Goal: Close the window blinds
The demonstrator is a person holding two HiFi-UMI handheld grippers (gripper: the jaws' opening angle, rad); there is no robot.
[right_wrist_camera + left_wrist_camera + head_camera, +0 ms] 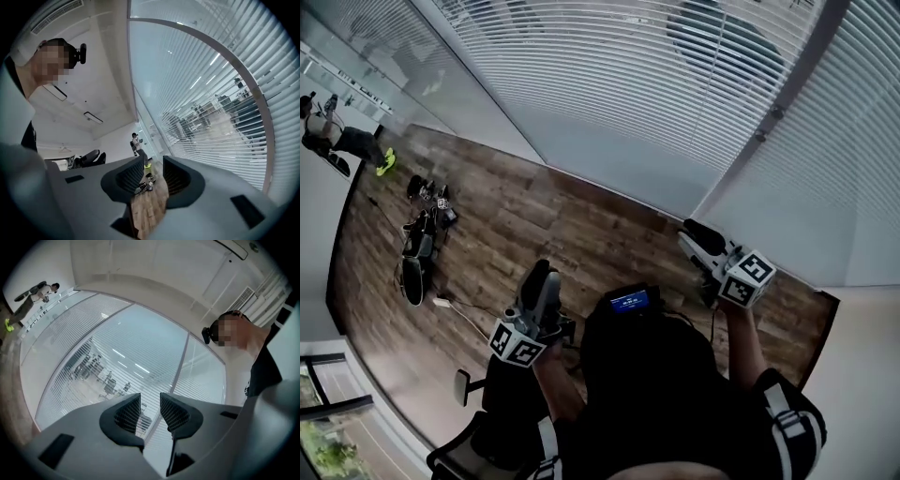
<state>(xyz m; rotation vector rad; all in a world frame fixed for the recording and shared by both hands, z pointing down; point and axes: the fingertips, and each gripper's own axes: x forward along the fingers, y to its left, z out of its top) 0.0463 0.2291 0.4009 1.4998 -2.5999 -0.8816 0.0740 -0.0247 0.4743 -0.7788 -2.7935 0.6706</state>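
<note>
The left tool [150, 403] has its jaws slightly apart with nothing between them. The right tool [153, 169] is likewise partly open and empty. Both are held up over the wood floor [534, 225], close to but clear of the window blinds [609, 84], which hang across the glass ahead, their slats open enough to show an office beyond. A small blue screen [630, 300] at the wearer's chest carries writing too small to read
</note>
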